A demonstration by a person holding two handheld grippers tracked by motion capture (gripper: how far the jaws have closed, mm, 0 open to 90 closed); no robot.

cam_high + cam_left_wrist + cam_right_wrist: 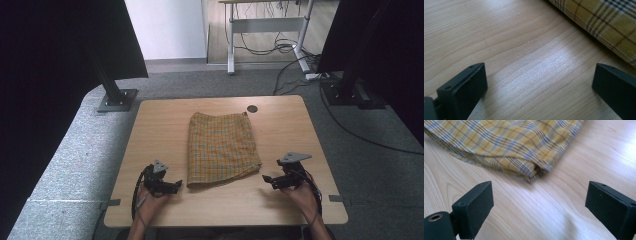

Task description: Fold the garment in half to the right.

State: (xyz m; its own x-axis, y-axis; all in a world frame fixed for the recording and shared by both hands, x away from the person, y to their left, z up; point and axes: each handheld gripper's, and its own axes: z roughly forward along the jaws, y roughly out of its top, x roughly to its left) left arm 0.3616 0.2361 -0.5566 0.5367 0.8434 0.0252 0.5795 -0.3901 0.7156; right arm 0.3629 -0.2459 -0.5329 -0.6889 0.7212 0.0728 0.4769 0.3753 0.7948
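Cloth: a yellow plaid cloth (221, 149), folded into a tall rectangle, lies flat in the middle of the bench (160, 125), between the two tools.
Left tool: the left tool (172, 187) sits low over the near left part of the bench, jaws wide apart and empty; in the left gripper view bare wood fills the gap between them.
Left tool to cloth: the cloth's near left corner lies just beside this tool, ahead of it and off to the right, as the cloth's edge (604, 23) in the left gripper view shows.
Right tool: the right tool (269, 181) is held over the near right part of the bench, jaws also spread wide, holding nothing.
Right tool to cloth: the near right corner (534, 173), where the folded layers bunch a little, lies straight ahead between its jaws, near but not touching.
Long axis: the cloth runs from the near edge towards the far edge, slightly tilted.
Nearer hand: the left looks a touch closer to its corner; both are near enough that either corner could be pinched first.
Far side: a small dark round cap (252, 108) is set in the bench beyond the cloth's far right corner.
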